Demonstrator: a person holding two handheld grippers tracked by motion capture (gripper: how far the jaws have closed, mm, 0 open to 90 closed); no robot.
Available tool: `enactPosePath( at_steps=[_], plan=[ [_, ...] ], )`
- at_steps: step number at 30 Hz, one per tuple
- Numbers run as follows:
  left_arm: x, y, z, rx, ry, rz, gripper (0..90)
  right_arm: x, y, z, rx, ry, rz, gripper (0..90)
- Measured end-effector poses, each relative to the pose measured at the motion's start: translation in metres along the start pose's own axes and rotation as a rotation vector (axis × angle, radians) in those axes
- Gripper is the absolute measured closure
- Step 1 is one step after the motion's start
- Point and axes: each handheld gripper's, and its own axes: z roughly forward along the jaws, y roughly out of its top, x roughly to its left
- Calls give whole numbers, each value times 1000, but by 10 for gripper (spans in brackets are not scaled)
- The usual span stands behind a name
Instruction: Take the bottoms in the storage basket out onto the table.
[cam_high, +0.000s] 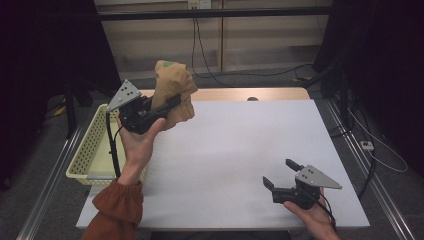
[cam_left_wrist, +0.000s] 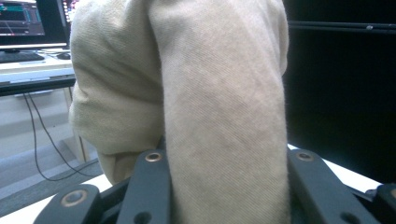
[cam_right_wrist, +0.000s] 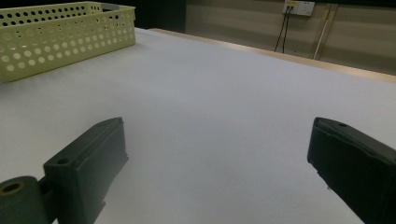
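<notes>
A: What's at the far left?

B: A perforated yellow plastic basket (cam_high: 90, 145) on the bench (cam_high: 235, 150) edge. Just above and right of it, the left tongs (cam_high: 167, 107) are clamped on a tan knit cloth (cam_high: 172, 92), soft and bunched, long axis upright, lifted off the bench.

A: So the basket lies down-left of the cloth?

B: Yes, left hand nearest. The right tongs (cam_high: 280, 174) rest gaping, holding nothing.

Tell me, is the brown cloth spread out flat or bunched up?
Bunched up. The brown cloth hangs in a folded bundle above the table, pinched by the left gripper.
</notes>
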Motion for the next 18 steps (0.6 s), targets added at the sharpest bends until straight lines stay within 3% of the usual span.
enactPosePath(
  at_steps=[8, 12, 13, 18],
  plan=[
    [-7, 2, 10, 8, -10, 16, 656, 0, 0, 0, -1, 2, 2, 44],
    [-9, -2, 16, 17, -27, 1, 656, 0, 0, 0, 1, 3, 3, 44],
    [-10, -4, 18, 14, -33, -20, 656, 0, 0, 0, 0, 4, 4, 44],
    [-11, -12, 23, 53, -40, -12, 656, 1, 0, 0, 0, 9, 3, 44]
  ],
)
